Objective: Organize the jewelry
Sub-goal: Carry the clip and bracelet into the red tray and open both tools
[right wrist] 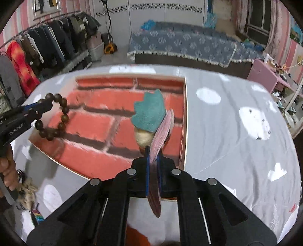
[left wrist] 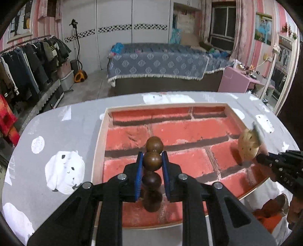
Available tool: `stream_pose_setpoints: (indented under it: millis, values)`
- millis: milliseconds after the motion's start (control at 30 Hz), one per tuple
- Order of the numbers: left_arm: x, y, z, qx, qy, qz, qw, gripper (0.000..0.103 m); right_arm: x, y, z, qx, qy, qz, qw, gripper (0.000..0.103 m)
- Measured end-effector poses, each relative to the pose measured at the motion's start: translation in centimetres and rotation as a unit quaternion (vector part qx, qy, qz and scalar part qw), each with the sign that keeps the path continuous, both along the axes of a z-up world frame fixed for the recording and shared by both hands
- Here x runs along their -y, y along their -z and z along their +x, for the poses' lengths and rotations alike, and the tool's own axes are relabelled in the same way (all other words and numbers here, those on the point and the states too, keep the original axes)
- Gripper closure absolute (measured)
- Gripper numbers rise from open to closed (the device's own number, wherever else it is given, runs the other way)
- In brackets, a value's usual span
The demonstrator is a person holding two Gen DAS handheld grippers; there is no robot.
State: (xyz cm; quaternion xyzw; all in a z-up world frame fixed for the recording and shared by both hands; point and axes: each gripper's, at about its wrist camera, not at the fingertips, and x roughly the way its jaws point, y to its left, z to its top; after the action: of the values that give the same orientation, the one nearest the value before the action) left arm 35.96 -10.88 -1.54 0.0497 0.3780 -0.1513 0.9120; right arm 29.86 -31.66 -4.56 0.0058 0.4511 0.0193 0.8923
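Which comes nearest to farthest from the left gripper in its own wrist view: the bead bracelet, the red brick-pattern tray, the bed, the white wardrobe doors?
1. Bead bracelet, clamped between the left gripper's pads.
2. Red brick-pattern tray, just below and ahead on the table.
3. Bed, across the floor.
4. White wardrobe doors, behind the bed.

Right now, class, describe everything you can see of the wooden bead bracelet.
The bead bracelet is a closed loop of round, glossy dark-brown beads that look wooden. The left hand-held gripper clamps one bead between its blue pads, holding the loop in the air above the red brick-patterned tray. Nothing else touches it.
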Motion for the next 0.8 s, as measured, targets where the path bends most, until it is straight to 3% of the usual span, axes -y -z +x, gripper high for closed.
stream_pose_setpoints:
  millis: [167,200,233,267,300,433,633,800]
  values:
    - [0.6,0.6,0.3,-0.006,0.004,0.008,0.9999,0.082,0.0,1.4,0.8,-0.019,0.005,-0.004,1.0,0.086]
    - [0.7,0.7,0.2,-0.004,0.004,0.004,1.0,0.08,0.0,1.4,0.9,-0.017,0.01,-0.007,1.0,0.076]
    - [0.7,0.7,0.2,-0.001,0.004,0.0,1.0,0.072,0.1,1.4,0.8,-0.013,0.017,-0.011,1.0,0.063]
    - [0.7,0.8,0.0,0.004,-0.001,0.005,1.0,0.049,0.1,1.4,0.8,-0.009,0.018,-0.012,1.0,0.058]
    - [0.6,0.8,-0.1,0.009,-0.006,0.004,0.9999,0.036,0.0,1.2,0.5,-0.003,0.018,-0.011,1.0,0.051]
    - [0.5,0.6,-0.4,0.01,-0.016,0.001,0.9998,0.035,-0.4,-0.2,-1.3,0.022,0.016,-0.02,0.999,0.036]
    - [0.3,-1.1,-3.0,0.037,-0.019,0.002,0.9991,0.035,0.5,-3.9,-6.6,0.076,0.015,-0.039,0.996,0.034]
    - [0.2,-3.3,-9.1,0.098,0.004,0.04,0.9944,0.034,2.2,-7.1,-11.7,0.125,0.045,-0.033,0.991,0.033]
